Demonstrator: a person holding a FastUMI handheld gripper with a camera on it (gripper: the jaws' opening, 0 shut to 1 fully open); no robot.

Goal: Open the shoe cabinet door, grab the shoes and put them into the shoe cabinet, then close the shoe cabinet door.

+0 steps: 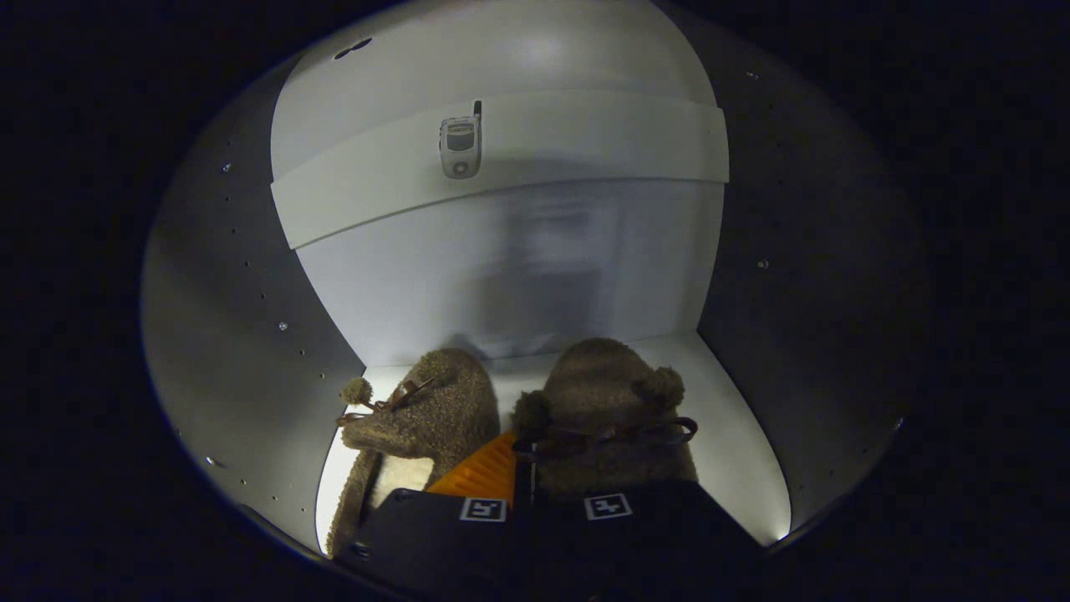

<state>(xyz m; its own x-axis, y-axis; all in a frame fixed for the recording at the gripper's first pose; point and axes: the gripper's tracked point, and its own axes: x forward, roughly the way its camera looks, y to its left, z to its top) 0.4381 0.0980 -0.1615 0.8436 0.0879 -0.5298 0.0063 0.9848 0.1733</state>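
Two fuzzy brown slippers with pom-poms and thin bows rest side by side on the white floor [727, 443] inside the shoe cabinet. The left slipper [426, 414] shows its pale lining near the fingers; the right slipper [606, 393] lies toe-first toward the back wall. My gripper [522, 493] reaches in from the front, its fingers close together and pinching the slippers' adjoining inner edges. The heels of both slippers are hidden under the fingers.
The cabinet's pale back wall [518, 276] rises just beyond the toes, with dark side walls [251, 334] left and right. A white shelf [585, 138] crosses above, with a small flip phone [461, 146] at its front edge.
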